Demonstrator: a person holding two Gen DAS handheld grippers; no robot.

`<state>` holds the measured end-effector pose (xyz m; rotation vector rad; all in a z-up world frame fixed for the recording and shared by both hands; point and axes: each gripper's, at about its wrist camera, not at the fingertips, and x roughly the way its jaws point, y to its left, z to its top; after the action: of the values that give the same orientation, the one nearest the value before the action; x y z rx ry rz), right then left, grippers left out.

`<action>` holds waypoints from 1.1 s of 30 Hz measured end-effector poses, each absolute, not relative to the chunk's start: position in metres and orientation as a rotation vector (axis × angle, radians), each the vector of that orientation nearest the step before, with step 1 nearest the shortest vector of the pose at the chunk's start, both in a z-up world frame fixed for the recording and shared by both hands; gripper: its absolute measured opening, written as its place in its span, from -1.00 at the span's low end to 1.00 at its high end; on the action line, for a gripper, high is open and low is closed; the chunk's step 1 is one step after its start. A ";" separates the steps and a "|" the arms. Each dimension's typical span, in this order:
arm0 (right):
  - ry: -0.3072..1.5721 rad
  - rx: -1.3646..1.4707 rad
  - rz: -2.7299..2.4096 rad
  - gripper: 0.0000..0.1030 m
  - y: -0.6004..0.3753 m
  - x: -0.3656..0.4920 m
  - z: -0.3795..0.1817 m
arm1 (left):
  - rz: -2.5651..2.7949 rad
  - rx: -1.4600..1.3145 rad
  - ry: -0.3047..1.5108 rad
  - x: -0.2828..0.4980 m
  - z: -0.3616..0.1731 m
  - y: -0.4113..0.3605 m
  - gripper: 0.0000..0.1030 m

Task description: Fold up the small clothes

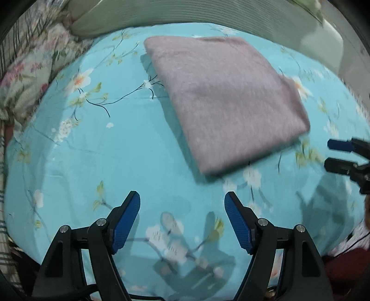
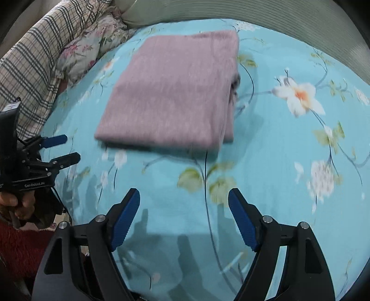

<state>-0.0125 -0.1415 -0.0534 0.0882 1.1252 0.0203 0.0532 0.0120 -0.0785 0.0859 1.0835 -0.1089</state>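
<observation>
A mauve knit garment (image 1: pixel 222 99) lies folded into a flat rectangle on the turquoise floral bedsheet (image 1: pixel 104 143). It also shows in the right wrist view (image 2: pixel 175 92), with stacked layers visible at its right edge. My left gripper (image 1: pixel 182 196) is open and empty, held above the sheet, short of the garment's near corner. My right gripper (image 2: pixel 183 193) is open and empty, short of the garment's near edge. Each gripper appears at the side of the other's view: the right one (image 1: pixel 330 154) and the left one (image 2: pixel 69 148), both with jaws apart.
A floral pillow (image 1: pixel 30 76) and plaid fabric (image 2: pixel 30 58) lie at the left of the bed. A pale green ribbed headboard cushion (image 1: pixel 196 14) runs along the far edge. A dark red fuzzy sleeve (image 2: pixel 20 245) shows by the left hand.
</observation>
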 end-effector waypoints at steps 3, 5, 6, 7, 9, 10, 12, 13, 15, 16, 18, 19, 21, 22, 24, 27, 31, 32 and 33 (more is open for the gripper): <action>1.113 0.082 0.021 0.54 -0.138 -0.025 -0.045 | -0.120 0.162 1.054 0.033 -0.074 0.005 0.47; 1.099 0.075 0.022 0.55 -0.132 -0.032 -0.036 | -0.133 0.180 1.038 0.024 -0.067 0.005 0.47; 1.087 0.066 0.026 0.58 -0.130 -0.034 -0.030 | -0.139 0.185 1.030 0.020 -0.062 0.005 0.47; 1.069 0.060 0.031 0.62 -0.128 -0.036 -0.022 | -0.141 0.193 1.017 0.017 -0.056 0.005 0.47; 1.037 0.054 0.038 0.86 -0.123 -0.038 -0.008 | -0.143 0.207 0.987 0.011 -0.042 0.003 0.49; 1.021 0.049 0.043 0.90 -0.120 -0.039 -0.002 | -0.138 0.216 0.966 0.009 -0.033 0.002 0.56; 0.989 0.028 0.053 0.99 -0.115 -0.040 0.007 | -0.113 0.233 0.933 0.007 -0.021 -0.001 0.68; 0.984 0.017 0.053 0.99 -0.114 -0.038 0.008 | -0.103 0.238 0.916 0.007 -0.016 -0.002 0.71; 0.989 0.012 0.052 0.99 -0.115 -0.033 0.005 | -0.097 0.233 0.902 0.011 -0.011 -0.001 0.75; 0.995 0.016 0.049 0.99 -0.116 -0.031 0.001 | -0.085 0.228 0.901 0.013 -0.010 -0.001 0.77; 1.004 0.028 0.042 0.99 -0.118 -0.027 -0.006 | -0.082 0.197 0.917 0.020 -0.013 0.001 0.78; 1.007 0.034 0.043 0.99 -0.118 -0.025 -0.010 | -0.080 0.185 0.920 0.024 -0.016 0.003 0.78; 1.016 0.039 0.043 0.99 -0.117 -0.019 -0.018 | -0.067 0.181 0.928 0.029 -0.020 0.002 0.78; 1.020 0.040 0.043 0.99 -0.117 -0.016 -0.020 | -0.067 0.178 0.940 0.032 -0.023 0.002 0.78; 1.030 0.044 0.041 0.99 -0.118 -0.010 -0.026 | -0.057 0.174 0.958 0.039 -0.028 0.001 0.78; 1.038 0.056 0.038 0.99 -0.120 0.000 -0.030 | -0.032 0.199 0.972 0.045 -0.032 -0.005 0.78; 1.023 0.059 0.039 0.99 -0.122 0.007 -0.023 | -0.027 0.212 0.972 0.047 -0.029 -0.012 0.78; 1.016 0.055 0.042 0.99 -0.122 0.008 -0.020 | -0.029 0.212 0.966 0.046 -0.027 -0.014 0.78; 1.009 0.052 0.044 0.99 -0.122 0.009 -0.018 | -0.030 0.214 0.962 0.046 -0.025 -0.015 0.78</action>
<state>0.0088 -0.1223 -0.0178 0.0521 1.0095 0.0445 0.0455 -0.0153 -0.0247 0.2136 0.9617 -0.0301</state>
